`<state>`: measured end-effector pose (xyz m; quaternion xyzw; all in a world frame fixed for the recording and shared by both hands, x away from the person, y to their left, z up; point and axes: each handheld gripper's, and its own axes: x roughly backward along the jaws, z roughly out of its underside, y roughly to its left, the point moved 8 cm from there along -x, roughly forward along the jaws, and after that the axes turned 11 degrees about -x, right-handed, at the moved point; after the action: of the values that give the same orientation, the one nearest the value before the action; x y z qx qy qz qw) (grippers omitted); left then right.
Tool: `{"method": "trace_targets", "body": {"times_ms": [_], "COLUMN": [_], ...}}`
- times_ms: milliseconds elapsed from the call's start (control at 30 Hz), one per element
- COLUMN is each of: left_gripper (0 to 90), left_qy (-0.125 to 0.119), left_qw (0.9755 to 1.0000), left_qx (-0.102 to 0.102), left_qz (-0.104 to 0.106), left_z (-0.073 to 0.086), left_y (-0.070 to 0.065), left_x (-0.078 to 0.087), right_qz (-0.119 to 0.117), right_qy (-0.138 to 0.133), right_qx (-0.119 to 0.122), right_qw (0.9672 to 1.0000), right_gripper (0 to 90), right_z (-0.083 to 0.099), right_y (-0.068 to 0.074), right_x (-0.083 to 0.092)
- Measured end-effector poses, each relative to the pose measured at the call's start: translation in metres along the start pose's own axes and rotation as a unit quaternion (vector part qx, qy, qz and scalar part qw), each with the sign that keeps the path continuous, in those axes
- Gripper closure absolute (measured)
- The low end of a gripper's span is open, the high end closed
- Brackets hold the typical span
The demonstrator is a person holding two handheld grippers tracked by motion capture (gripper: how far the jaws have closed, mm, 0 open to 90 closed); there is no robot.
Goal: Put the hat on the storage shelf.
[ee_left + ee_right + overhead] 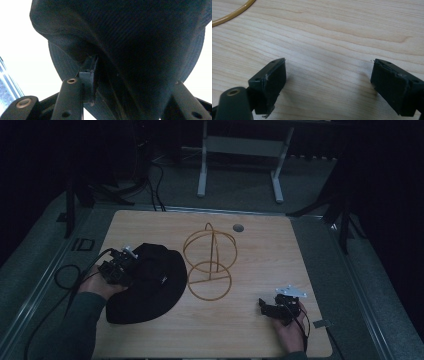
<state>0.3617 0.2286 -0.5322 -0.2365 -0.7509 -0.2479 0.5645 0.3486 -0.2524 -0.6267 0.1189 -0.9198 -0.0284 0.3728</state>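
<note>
Soft, light black hat (140, 50) between left gripper (120, 270) jaws, grip unclear | pinch brim edge | right gripper (329, 85) wide, empty

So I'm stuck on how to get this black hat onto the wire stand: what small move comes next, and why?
Probably close the left gripper on the black hat: fabric lies between its jaws, and the wire stand stands bare beside it.

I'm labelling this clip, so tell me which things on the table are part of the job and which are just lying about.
In the job:
black hat
left claw, at the hat
wire hat stand

Lying about:
right claw, open over bare table
round grommet
</note>
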Motion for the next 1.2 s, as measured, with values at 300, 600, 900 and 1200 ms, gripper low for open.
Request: {"method": "trace_targets", "body": {"times_ms": [300, 600, 900, 1200], "left_gripper": [65.3, 87.2, 88.3, 88.5], "left_qy": [0.026, 0.043, 0.033, 0.015], "left_qw": [0.9995, 0.9984, 0.9983, 0.9986], "left_qx": [-0.011, -0.033, -0.036, -0.035], "left_qz": [0.011, 0.017, 0.030, 0.037], "left_z": [-0.006, -0.009, -0.011, -0.015], "left_y": [0.000, 0.001, 0.002, 0.005], "left_x": [-0.007, -0.007, 0.001, 0.014], "right_qz": [0.000, -0.001, -0.001, -0.001], "right_qy": [0.000, 0.000, 0.000, 0.000], "right_qx": [0.000, 0.000, 0.000, 0.000], "right_qw": [1.0000, 1.0000, 1.0000, 1.0000], "right_gripper": [12.8, 12.8, 12.8, 12.8], "right_z": [0.000, 0.000, 0.000, 0.000], "right_y": [0.000, 0.000, 0.000, 0.000], "right_x": [0.000, 0.000, 0.000, 0.000]}}
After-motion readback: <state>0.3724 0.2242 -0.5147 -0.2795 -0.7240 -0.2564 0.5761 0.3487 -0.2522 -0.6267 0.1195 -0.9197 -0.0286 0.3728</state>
